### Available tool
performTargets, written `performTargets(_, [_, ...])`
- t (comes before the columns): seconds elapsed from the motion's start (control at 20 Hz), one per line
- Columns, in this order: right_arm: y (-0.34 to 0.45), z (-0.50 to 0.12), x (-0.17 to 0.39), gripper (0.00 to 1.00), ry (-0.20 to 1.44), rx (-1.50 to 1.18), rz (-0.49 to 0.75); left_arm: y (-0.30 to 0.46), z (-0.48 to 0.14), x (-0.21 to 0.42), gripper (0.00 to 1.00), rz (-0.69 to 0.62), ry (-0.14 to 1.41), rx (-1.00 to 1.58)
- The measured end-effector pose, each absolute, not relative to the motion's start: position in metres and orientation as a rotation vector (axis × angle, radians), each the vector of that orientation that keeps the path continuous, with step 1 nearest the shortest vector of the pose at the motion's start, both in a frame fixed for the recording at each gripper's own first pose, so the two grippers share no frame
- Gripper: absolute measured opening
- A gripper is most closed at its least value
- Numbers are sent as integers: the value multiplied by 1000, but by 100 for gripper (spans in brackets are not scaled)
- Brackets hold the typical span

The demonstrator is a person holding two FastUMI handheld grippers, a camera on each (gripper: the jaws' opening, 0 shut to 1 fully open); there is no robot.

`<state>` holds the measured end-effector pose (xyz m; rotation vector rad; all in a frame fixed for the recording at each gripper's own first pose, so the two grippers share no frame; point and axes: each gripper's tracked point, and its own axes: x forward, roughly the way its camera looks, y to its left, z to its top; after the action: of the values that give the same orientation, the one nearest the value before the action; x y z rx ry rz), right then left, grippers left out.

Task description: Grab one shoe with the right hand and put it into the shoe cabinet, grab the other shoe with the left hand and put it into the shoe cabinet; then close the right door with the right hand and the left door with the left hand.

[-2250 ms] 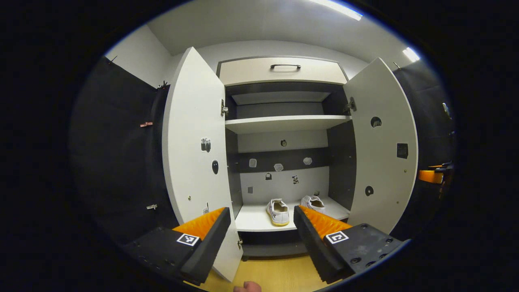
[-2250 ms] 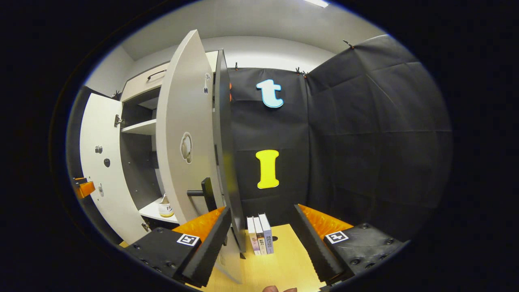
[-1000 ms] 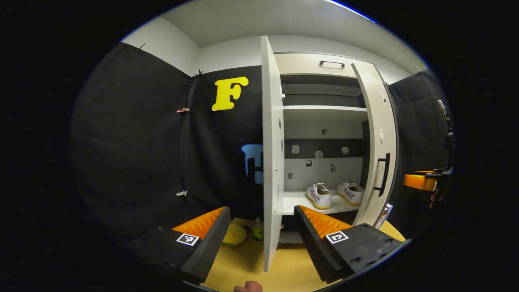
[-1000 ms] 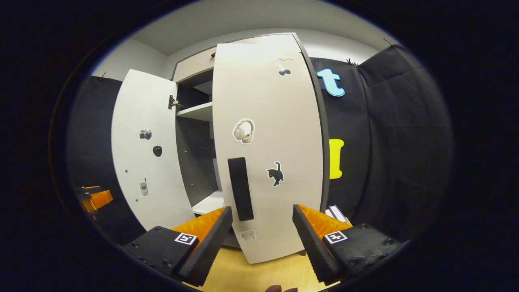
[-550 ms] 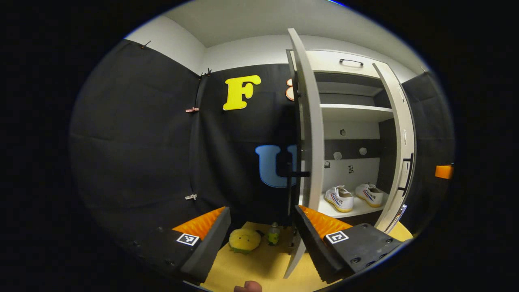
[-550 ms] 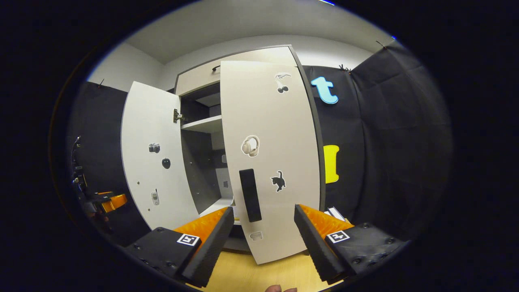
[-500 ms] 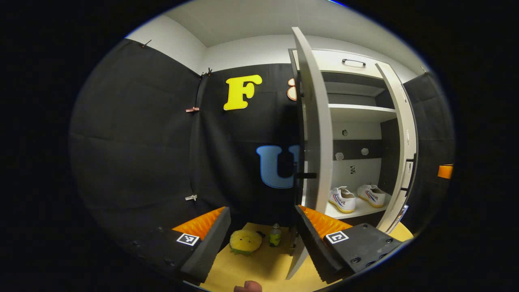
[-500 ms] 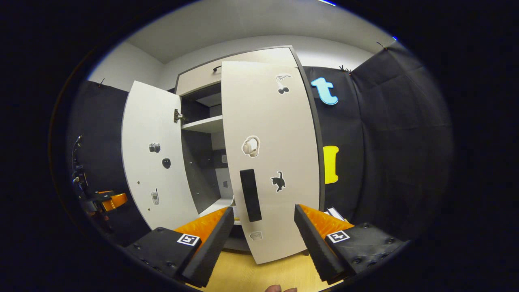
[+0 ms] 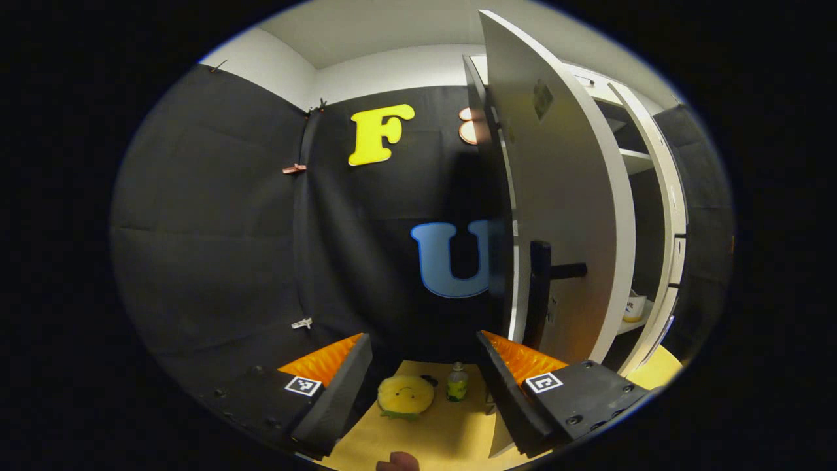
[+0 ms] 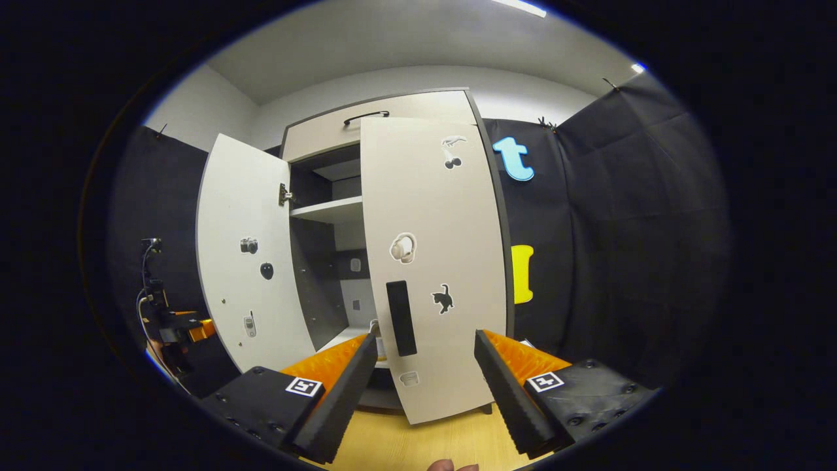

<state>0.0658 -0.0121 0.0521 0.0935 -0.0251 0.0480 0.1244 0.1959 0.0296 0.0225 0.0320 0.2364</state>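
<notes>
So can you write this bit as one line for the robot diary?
phase: closing doors | left gripper: open, beside white left door | right gripper: open, facing white right door, nearly shut | white shoe: inside cabinet

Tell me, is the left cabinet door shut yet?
No, open: the left door stands swung out from the cabinet, leaving the shelf in sight.

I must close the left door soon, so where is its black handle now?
In the left gripper view, the black handle sticks out from the left door at right of centre, just above the left gripper's right-hand finger, with the small bottle on the floor below.
</notes>
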Motion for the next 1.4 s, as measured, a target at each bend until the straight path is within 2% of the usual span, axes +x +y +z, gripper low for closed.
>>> performTargets(0.05, [-13, 53, 66, 98, -29, 92, 42, 195, 29, 123, 97, 238, 30, 25])
performTargets(0.1, [-14, 54, 65, 98, -30, 92, 37, 194, 32, 124, 92, 236, 18, 27])
performTargets(0.15, [-14, 55, 64, 98, -30, 92, 35, 194, 30, 126, 91, 235, 24, 20])
performTargets(0.35, [-19, 56, 64, 98, -25, 88, 34, 177, 25, 126, 92, 209, 35, -60])
performTargets(0.75, [-47, 54, 61, 98, -11, 96, 37, 124, 29, 125, 92, 210, 23, -51])
performTargets(0.9, [-59, 52, 59, 98, -2, 105, 37, 84, 30, 136, 93, 156, 29, -60])
performTargets(1.1, [-69, 46, 55, 97, 17, 108, 43, 4, 26, 152, 94, 10, 51, -82])
performTargets(1.4, [-76, 44, 50, 98, 22, 96, 51, -39, 38, 134, 96, -12, 29, -74])
